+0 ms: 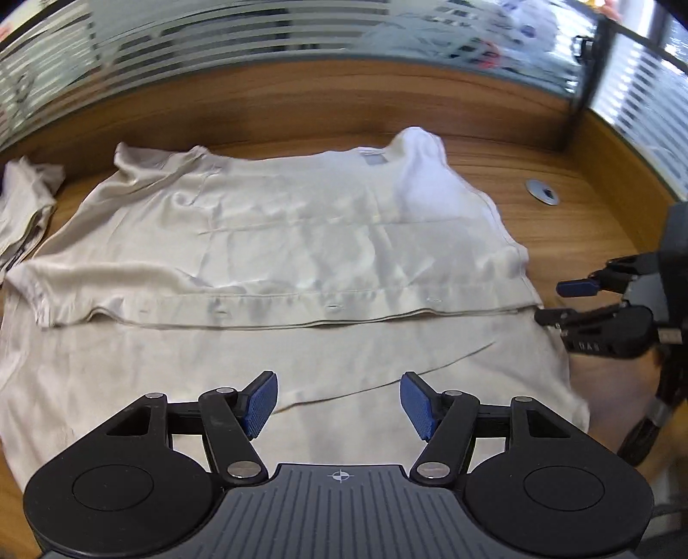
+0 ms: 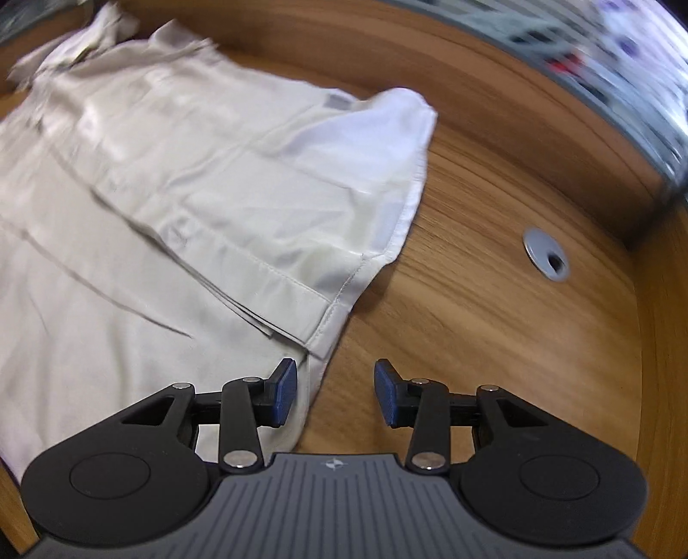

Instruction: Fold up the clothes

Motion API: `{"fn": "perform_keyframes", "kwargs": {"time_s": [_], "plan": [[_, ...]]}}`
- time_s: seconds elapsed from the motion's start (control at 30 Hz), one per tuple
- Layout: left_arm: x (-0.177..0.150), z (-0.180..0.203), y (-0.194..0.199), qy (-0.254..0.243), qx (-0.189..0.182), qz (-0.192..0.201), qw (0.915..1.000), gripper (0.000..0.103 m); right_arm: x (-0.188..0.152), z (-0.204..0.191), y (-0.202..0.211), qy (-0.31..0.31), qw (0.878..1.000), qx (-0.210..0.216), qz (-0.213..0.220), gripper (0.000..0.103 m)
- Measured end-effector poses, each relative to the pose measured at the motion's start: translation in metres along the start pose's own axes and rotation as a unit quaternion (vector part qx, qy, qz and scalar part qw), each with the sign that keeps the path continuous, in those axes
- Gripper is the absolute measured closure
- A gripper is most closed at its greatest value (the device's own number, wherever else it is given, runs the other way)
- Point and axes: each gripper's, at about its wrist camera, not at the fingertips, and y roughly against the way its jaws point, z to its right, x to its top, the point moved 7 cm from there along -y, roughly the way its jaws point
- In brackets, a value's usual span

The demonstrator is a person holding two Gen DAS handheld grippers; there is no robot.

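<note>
A pale beige buttoned shirt (image 1: 275,241) lies spread on the wooden desk (image 1: 572,223), its far half folded over toward me along a placket edge. My left gripper (image 1: 339,404) hovers open over the shirt's near layer, with only cloth below its blue pads. In the left wrist view my right gripper (image 1: 563,301) sits at the shirt's right edge, its jaws apart. In the right wrist view the right gripper (image 2: 335,393) is open above the shirt's (image 2: 206,180) right side seam, its left pad over cloth and its right pad over bare wood. Nothing is held.
A second crumpled pale garment (image 1: 26,202) lies at the far left. A round grey cable grommet (image 1: 542,192) (image 2: 547,254) sits in the desk to the right of the shirt. A striped frosted-glass partition (image 1: 301,38) closes the desk's far side.
</note>
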Motion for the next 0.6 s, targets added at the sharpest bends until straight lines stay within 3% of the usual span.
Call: {"fn": "perform_keyframes", "kwargs": {"time_s": [0.1,0.17,0.27,0.43,0.6], "plan": [[-0.001,0.014,-0.001,0.009,0.016,-0.004,0.9998,0.036,-0.002,0.015,-0.001,0.009,1.0,-0.018,0.006,0.055],[-0.003,0.023,-0.002,0.011,0.023,-0.008,0.9997,0.036,-0.005,0.032,0.001,-0.018,0.999,-0.034,0.008,0.055],[-0.005,0.034,-0.008,0.006,0.027,-0.013,0.9995,0.036,-0.006,0.048,0.008,-0.063,0.998,-0.014,0.02,0.055],[-0.007,0.053,-0.015,-0.009,0.012,-0.022,0.9997,0.036,0.01,0.03,0.006,-0.025,0.998,0.036,0.041,0.055],[-0.015,0.069,-0.018,-0.02,-0.006,-0.031,0.9993,0.036,0.02,0.045,-0.013,-0.002,0.999,-0.02,0.031,0.055]]}}
